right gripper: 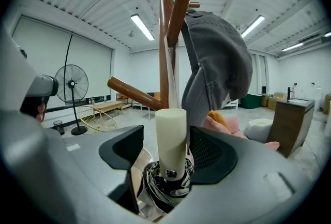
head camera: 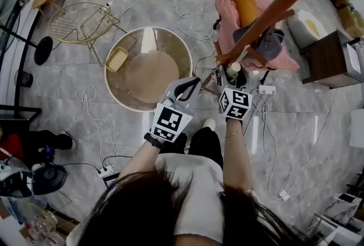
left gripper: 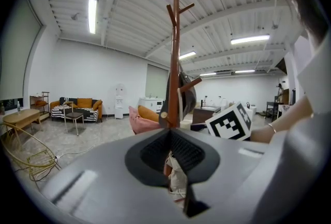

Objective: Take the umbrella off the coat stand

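"What's the right claw (right gripper: 168, 151) got?"

"The umbrella (right gripper: 164, 187). Its jaws are closed on the folded fabric, and the cream handle (right gripper: 171, 137) sticks up between them, right beside the coat stand (right gripper: 165, 36). The left claw (left gripper: 173, 153) is pinched shut on nothing, nearer us."

"So what could go wrong?"

"There's a pale strap (right gripper: 172, 80) running up the pole from the handle. I think it's hooked on a peg, though I can't be sure. If she pulls straight out it could snag and rock the stand. The grey cap (right gripper: 220, 68) hangs just to the right, so a sideways swing could knock it off. The low peg (right gripper: 135, 94) on the left could catch the handle too. And slick fabric may slip in the grip."
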The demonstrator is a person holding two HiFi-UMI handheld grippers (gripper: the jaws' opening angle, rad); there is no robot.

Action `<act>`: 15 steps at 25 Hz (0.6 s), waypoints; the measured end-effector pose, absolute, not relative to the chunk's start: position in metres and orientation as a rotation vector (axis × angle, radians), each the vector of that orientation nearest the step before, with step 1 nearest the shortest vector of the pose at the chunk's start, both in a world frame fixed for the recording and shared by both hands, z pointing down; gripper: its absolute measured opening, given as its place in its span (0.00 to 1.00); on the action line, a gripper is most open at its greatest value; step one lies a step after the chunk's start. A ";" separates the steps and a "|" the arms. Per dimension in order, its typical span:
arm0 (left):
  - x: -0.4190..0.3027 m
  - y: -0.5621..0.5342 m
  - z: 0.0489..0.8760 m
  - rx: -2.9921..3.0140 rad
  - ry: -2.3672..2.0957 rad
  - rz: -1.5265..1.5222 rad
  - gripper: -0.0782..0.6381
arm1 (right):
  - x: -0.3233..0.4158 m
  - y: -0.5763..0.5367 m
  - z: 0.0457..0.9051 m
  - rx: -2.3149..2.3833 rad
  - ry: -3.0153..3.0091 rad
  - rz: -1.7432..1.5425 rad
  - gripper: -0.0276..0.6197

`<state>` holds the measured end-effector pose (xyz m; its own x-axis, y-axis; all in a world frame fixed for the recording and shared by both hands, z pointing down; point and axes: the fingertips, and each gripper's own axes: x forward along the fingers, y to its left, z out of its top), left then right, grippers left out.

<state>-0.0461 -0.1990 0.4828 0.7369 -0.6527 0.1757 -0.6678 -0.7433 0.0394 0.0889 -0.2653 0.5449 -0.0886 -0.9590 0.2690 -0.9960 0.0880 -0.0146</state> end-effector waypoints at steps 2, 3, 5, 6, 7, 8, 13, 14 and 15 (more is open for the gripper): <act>-0.047 -0.199 0.482 2.831 -1.087 0.226 0.19 | 0.090 -0.267 0.544 1.983 -2.148 0.269 0.43; -0.047 -0.199 0.483 2.830 -1.089 0.226 0.19 | 0.092 -0.266 0.544 1.992 -2.133 0.261 0.42; -0.046 -0.199 0.483 2.827 -1.090 0.226 0.19 | 0.098 -0.265 0.544 2.017 -2.108 0.260 0.30; -0.045 -0.200 0.483 2.827 -1.090 0.226 0.19 | 0.100 -0.265 0.543 2.024 -2.103 0.264 0.28; -0.044 -0.200 0.483 2.828 -1.089 0.226 0.19 | 0.101 -0.265 0.543 2.025 -2.103 0.267 0.28; -0.044 -0.200 0.483 2.829 -1.087 0.226 0.19 | 0.102 -0.264 0.543 2.023 -2.103 0.270 0.28; -0.040 -0.199 0.480 2.838 -1.076 0.223 0.19 | 0.102 -0.261 0.543 2.021 -2.096 0.277 0.28; -0.040 -0.199 0.479 2.841 -1.073 0.223 0.19 | 0.102 -0.260 0.543 2.020 -2.096 0.277 0.28; -0.040 -0.199 0.479 2.843 -1.072 0.223 0.19 | 0.102 -0.258 0.542 2.019 -2.097 0.276 0.28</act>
